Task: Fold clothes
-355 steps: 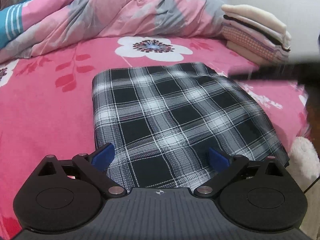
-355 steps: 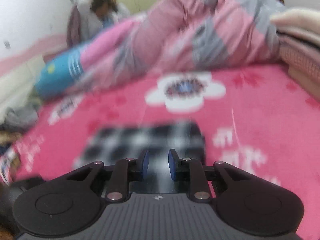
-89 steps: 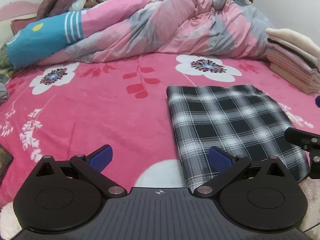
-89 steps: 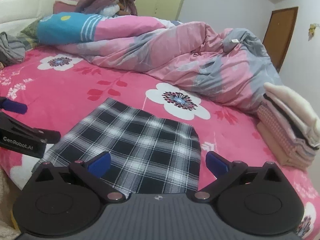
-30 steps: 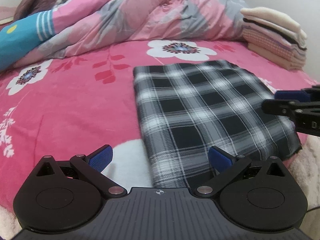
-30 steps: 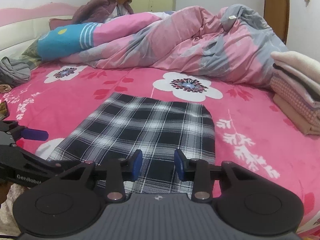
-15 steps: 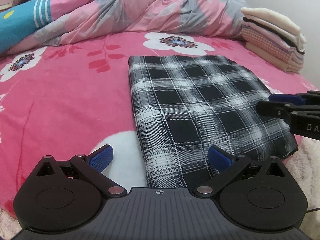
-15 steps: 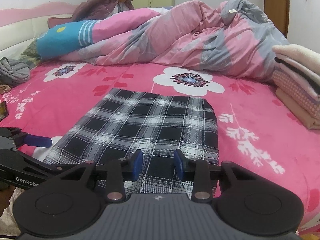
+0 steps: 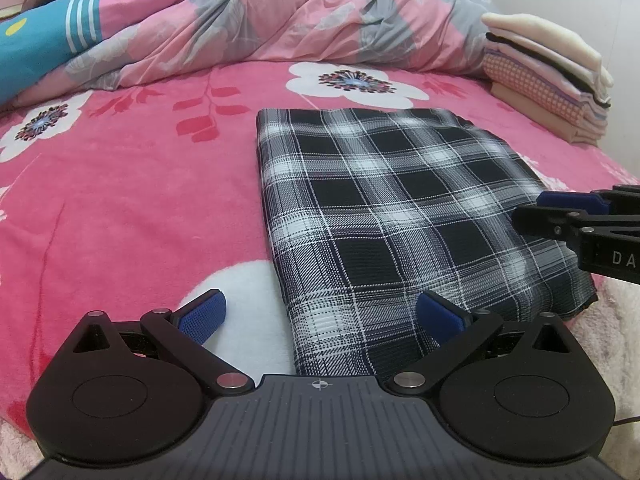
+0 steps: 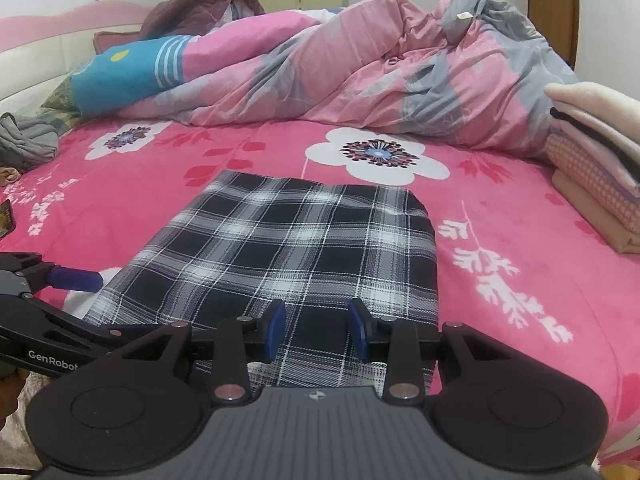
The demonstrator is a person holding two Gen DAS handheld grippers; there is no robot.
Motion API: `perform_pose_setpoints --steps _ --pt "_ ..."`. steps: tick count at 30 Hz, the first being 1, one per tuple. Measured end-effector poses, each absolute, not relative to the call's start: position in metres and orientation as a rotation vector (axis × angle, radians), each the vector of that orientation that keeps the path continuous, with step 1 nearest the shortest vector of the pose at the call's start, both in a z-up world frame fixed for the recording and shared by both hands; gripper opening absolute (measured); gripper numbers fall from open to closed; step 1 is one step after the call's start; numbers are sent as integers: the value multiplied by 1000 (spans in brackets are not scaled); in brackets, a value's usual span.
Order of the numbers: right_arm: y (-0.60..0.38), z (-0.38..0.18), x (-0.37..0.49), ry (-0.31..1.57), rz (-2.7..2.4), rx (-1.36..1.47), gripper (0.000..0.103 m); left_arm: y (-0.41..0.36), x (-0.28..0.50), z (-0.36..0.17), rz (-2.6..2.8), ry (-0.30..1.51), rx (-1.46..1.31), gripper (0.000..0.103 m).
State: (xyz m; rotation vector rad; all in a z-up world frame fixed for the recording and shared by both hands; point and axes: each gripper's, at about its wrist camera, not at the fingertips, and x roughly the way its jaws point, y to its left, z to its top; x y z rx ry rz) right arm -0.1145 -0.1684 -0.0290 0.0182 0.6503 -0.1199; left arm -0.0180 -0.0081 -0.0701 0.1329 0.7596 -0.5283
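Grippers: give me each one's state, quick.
Left gripper: jaws wide open, holding nothing, over the near edge of the plaid garment.
Right gripper: jaws partly open, gripping nothing.

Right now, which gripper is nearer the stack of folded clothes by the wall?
Right. The right gripper sits at the plaid cloth's near edge on the side facing the folded stack; the left gripper, jaws wide open, is at the cloth's opposite corner, farther away.

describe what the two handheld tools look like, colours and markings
Both tools, left tool and right tool, are matte black plastic with round side discs, silver pivot pins, a ribbed grey top plate with a small crosshair mark, and textured blue pads. White "GenRobot" lettering marks the left tool's side.
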Motion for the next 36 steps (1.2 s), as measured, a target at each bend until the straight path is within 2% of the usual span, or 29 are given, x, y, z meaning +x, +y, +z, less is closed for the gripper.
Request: perform_pose_setpoints --steps 20,27,36 --pt "-186 -36 -131 671 -161 34 37 -9 -17 -70 -528 764 131 103" --pt "-231 -49 -171 678 -294 189 37 -9 -17 -70 -529 767 128 103" --pt "-259 -49 -219 535 -327 333 37 -10 -23 -50 -471 697 144 103"
